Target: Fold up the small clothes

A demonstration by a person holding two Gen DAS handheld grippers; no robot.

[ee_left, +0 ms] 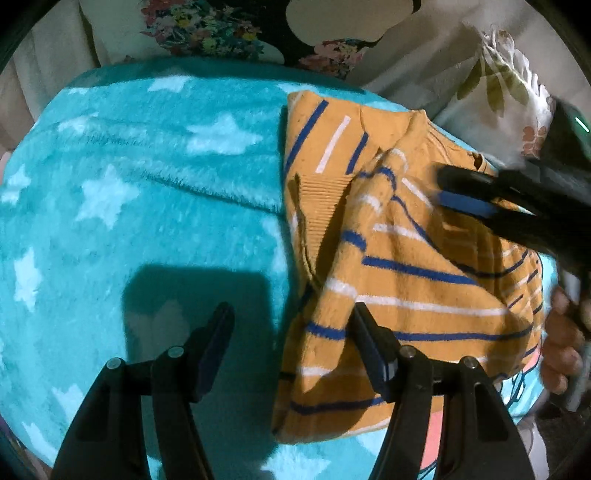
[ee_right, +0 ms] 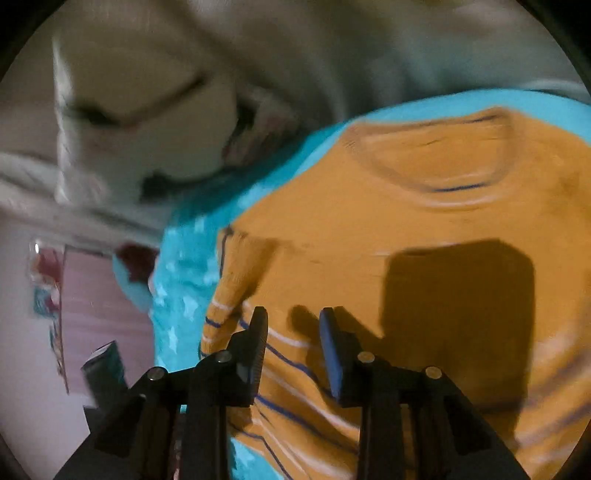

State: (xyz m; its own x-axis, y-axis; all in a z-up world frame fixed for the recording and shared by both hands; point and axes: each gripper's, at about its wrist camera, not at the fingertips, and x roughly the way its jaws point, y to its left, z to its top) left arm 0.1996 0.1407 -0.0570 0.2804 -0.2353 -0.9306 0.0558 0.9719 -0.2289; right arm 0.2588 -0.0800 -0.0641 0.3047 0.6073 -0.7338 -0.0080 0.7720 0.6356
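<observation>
A small orange sweater [ee_left: 399, 258] with blue and white stripes lies partly folded on a turquoise star blanket [ee_left: 147, 177]. My left gripper [ee_left: 291, 314] is open and empty, hovering over the sweater's left edge, with its right finger above the fabric. My right gripper [ee_left: 454, 192] comes in from the right over the sweater in the left wrist view. In the right wrist view the right gripper [ee_right: 291, 317] is open above the sweater [ee_right: 406, 240], below its neckline, holding nothing.
Floral cushions [ee_left: 207, 26] and pale bedding [ee_left: 424, 62] lie beyond the blanket's far edge. A hand [ee_left: 561, 343] holds the right gripper at the right. The blanket [ee_right: 184, 295] drops off to a pink surface [ee_right: 99, 306] on the left.
</observation>
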